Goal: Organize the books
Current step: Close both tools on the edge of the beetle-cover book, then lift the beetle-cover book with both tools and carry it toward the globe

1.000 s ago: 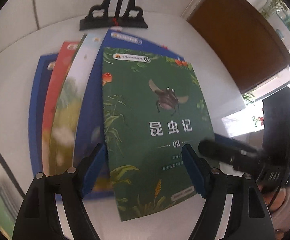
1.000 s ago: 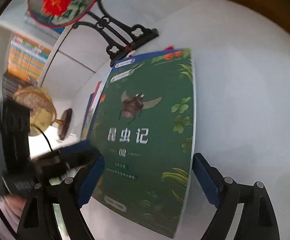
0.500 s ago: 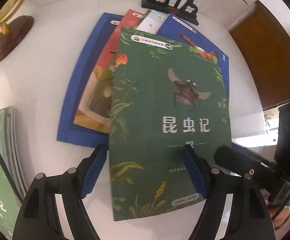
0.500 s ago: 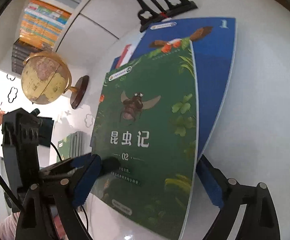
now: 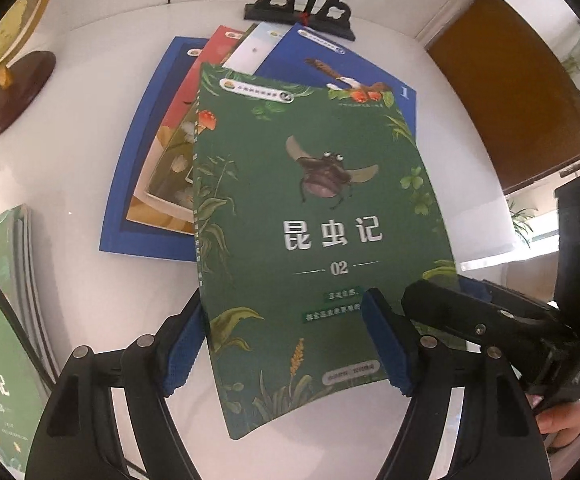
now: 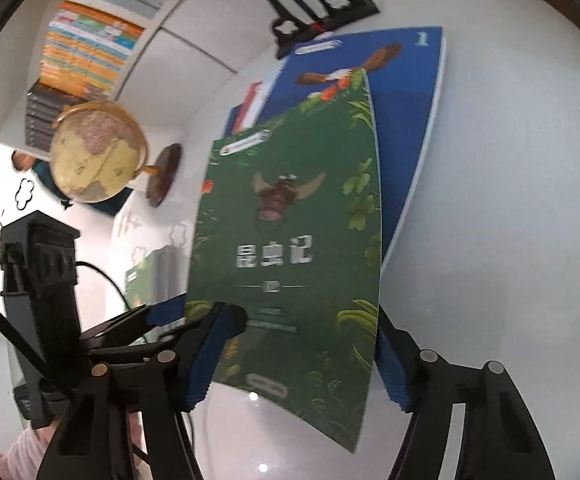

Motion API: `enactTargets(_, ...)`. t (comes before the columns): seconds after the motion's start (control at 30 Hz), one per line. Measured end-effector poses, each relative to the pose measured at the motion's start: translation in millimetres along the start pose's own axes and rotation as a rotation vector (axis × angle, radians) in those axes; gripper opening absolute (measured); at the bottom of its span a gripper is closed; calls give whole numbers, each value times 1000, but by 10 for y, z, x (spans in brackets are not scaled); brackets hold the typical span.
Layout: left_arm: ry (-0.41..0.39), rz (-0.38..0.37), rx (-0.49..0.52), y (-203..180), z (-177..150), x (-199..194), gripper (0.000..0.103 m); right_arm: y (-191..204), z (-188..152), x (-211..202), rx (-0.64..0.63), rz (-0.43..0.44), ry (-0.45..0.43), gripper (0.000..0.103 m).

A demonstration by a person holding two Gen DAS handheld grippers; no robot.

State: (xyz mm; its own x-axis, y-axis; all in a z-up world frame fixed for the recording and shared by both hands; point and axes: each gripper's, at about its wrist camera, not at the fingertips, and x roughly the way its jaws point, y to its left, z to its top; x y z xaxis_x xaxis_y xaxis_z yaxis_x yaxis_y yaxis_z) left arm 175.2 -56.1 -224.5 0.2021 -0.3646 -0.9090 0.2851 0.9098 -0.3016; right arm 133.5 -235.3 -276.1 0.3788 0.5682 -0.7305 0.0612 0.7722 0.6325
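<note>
Two grippers on one book: the green beetle-cover book, raised and tilted over the fanned pile on the counter.

Left gripper: jaws wide, one pad under the spine edge, the other over the cover.

Right gripper: jaws just been closing, book slanted between them likewise.

Cannot tell whether either pair truly clamps.

Step judged: carrying this volume off the pile, probably toward the green stack at the left edge.

Next move calls for a firm pinch first, then a level carry.

Hidden: book's underside, the lower pads, most of the pile. Green stack cut off by the frame. Right view blurred.
</note>
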Motion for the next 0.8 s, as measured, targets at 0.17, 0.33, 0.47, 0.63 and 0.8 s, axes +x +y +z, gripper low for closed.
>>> enactTargets(0.17, -66, -16, -45, 73, -2, -97, 72, 153, -73, -188, -93, 103, -16, 49)
enactTargets(0.33, -22, 39, -64, 192, -67, 10, 49, 60, -154, -161, -43, 109, -24, 34)
enactTargets(0.47, -13, 58, -50, 186, -143, 51, 43, 27, -219, -153, -18, 147, -29, 24)
enactTargets(0.63, -66, -19, -89, 260, -212, -80, 43, 294, -271, -207, -151, 147, -32, 24)
enactTargets(0.8, -151, -92, -99, 331, -182, -360, 43, 494, -290, -337, -295, 39, -57, 24)
